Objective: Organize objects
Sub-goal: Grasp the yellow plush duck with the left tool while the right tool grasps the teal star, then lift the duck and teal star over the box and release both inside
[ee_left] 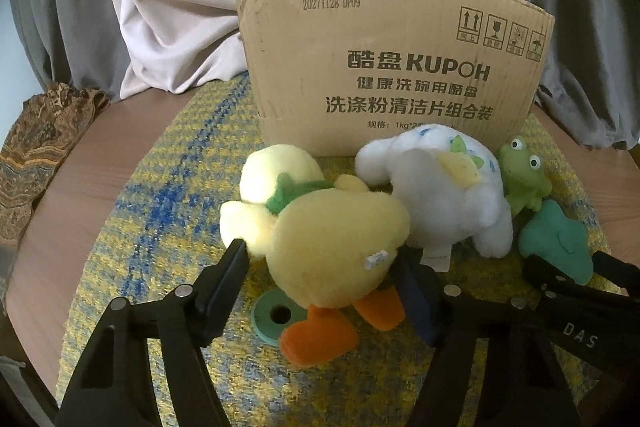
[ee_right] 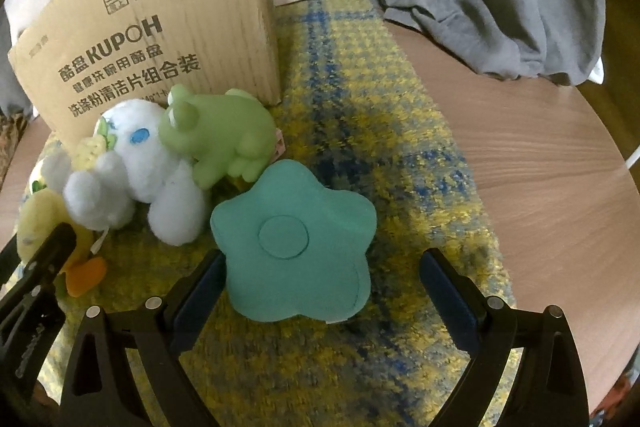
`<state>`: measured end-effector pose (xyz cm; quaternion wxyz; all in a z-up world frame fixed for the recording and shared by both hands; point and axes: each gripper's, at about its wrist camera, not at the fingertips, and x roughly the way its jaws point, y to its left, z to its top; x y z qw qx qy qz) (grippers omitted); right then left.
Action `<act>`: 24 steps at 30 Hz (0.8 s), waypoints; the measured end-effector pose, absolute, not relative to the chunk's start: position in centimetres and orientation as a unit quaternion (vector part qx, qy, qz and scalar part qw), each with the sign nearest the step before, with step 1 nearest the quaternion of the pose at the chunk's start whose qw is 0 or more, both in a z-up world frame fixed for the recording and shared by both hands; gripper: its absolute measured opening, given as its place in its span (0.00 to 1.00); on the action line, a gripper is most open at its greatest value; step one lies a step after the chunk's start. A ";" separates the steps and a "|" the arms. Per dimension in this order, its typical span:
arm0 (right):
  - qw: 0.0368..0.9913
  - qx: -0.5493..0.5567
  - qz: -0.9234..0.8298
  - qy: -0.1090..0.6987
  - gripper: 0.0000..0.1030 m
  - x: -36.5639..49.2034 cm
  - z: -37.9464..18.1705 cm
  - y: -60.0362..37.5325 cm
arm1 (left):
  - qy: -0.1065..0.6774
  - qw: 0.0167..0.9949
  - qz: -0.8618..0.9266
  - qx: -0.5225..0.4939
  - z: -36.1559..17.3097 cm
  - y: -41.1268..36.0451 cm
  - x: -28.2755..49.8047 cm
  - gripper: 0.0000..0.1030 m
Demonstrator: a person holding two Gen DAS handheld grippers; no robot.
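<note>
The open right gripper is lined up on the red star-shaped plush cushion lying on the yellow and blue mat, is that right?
Not quite: the star-shaped plush cushion is teal green, not red, as the right wrist view shows. The rest holds: the right gripper is open and lined up on it, and it lies on the yellow and blue mat.

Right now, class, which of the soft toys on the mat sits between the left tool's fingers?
The yellow plush duck with orange feet; the other toys lie apart.

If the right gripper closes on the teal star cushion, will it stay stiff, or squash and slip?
The star cushion looks padded and puffy, so it will probably squash between the open right gripper fingers rather than stay stiff. Its matte fabric surface suggests little slipping. It lies flat on the mat, so rolling seems unlikely, and it is probably light.
</note>
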<state>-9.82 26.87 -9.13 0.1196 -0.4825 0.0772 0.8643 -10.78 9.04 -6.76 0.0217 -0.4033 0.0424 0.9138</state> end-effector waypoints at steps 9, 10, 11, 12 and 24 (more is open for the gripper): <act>0.106 -0.471 0.873 0.064 0.64 -9.9 -9.2 26.1 | 0.039 0.028 0.915 -0.402 -6.7 9.3 -10.4 0.52; 0.105 -0.471 0.874 0.063 0.63 -9.8 -9.1 25.9 | 0.039 0.028 0.915 -0.401 -6.8 9.3 -10.3 0.51; 0.104 -0.471 0.874 0.065 0.62 -9.8 -9.1 26.0 | 0.039 0.028 0.915 -0.400 -6.8 9.3 -10.3 0.51; 0.104 -0.469 0.874 0.068 0.61 -9.7 -9.1 26.0 | 0.040 0.028 0.915 -0.400 -6.8 9.3 -10.3 0.51; 0.106 -0.439 0.889 0.078 0.57 -8.4 -7.3 25.5 | 0.035 0.029 0.925 -0.378 -5.3 8.8 -9.1 0.48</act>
